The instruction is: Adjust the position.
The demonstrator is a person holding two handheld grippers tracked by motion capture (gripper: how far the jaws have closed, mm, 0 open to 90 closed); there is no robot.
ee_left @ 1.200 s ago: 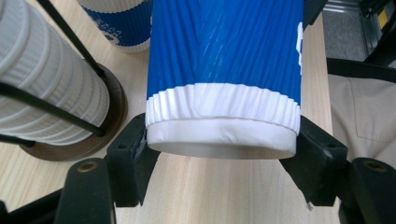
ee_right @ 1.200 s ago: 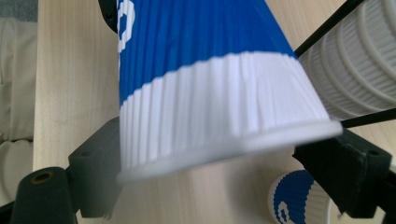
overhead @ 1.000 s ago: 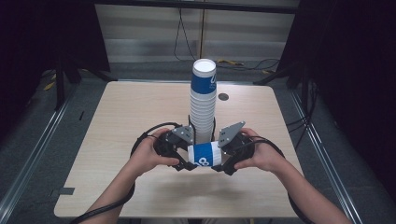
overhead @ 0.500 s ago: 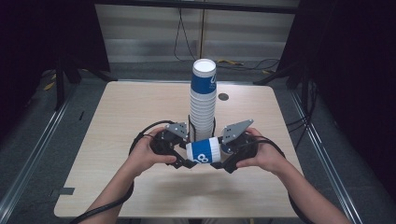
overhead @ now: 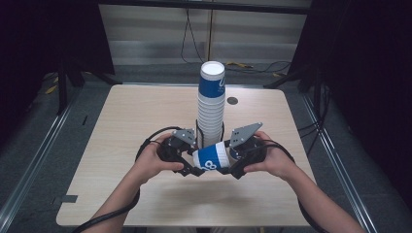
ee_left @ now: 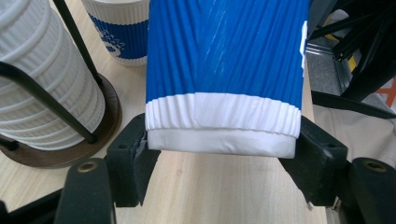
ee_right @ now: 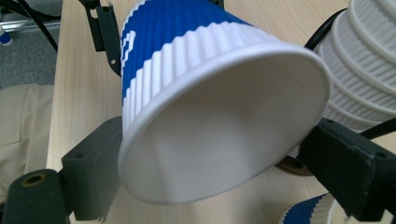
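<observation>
Tilted cup (overhead: 212, 156) more level since earlier; right tool (overhead: 236, 158) jaws just spread around rim, loosening. Left tool (overhead: 188, 160) pinched cup base (ee_left: 222, 140). Handover to left likely.

high view: fixed above the near edge of the table (overhead: 121, 126), faces forward and down – whole top in frame, far off
left gripper view: rides the left gripper (ee_left: 219, 172), looks along its jaws, very near the blue cup (ee_left: 224, 56) – base end
right gripper view: rides the right gripper (ee_right: 210, 186), faces the cup's open mouth, very near
shared: blue cup (overhead: 212, 157) near the table's middle, cup stack (overhead: 211, 109) in its stand beside it – all three views
</observation>
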